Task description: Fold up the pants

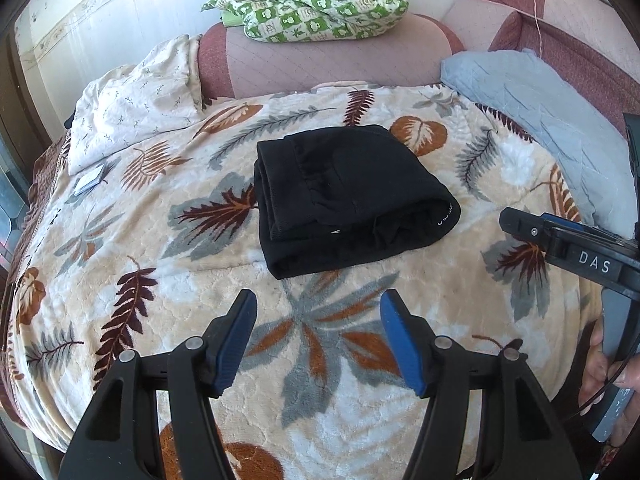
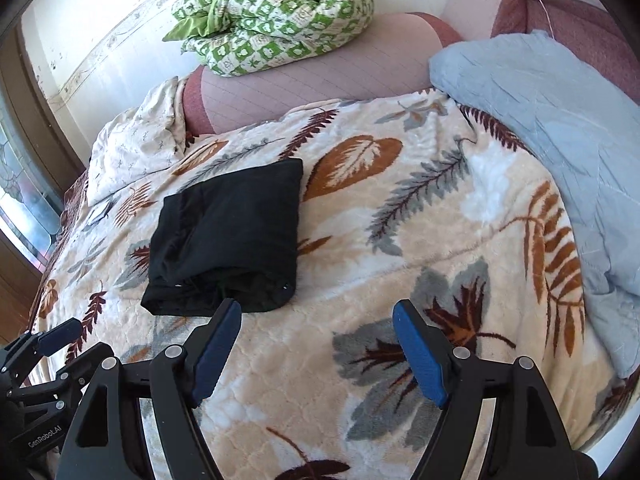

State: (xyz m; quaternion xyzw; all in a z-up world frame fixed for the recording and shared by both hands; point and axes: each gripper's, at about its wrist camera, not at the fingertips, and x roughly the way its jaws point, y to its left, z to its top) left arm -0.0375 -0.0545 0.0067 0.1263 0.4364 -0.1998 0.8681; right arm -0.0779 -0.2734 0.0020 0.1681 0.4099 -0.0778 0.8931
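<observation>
The black pants (image 1: 348,200) lie folded into a thick, compact bundle on the leaf-patterned blanket (image 1: 160,280). My left gripper (image 1: 319,300) hovers just in front of the bundle's near edge. Its blue pads stand apart with only blanket between them. In the right wrist view the pants (image 2: 228,240) lie to the left, and my right gripper (image 2: 317,306) is open over bare blanket beside the bundle's near right corner. The right gripper's finger (image 1: 520,222) reaches in from the right edge of the left wrist view. The left gripper (image 2: 60,336) shows at that view's lower left.
A light blue quilted pillow (image 1: 540,120) lies along the right side of the bed. A white floral pillow (image 1: 132,108) sits at the back left. A green checked quilt (image 1: 312,0) rests on the pink padded headboard (image 1: 320,60). A hand (image 1: 600,380) holds the right tool's handle.
</observation>
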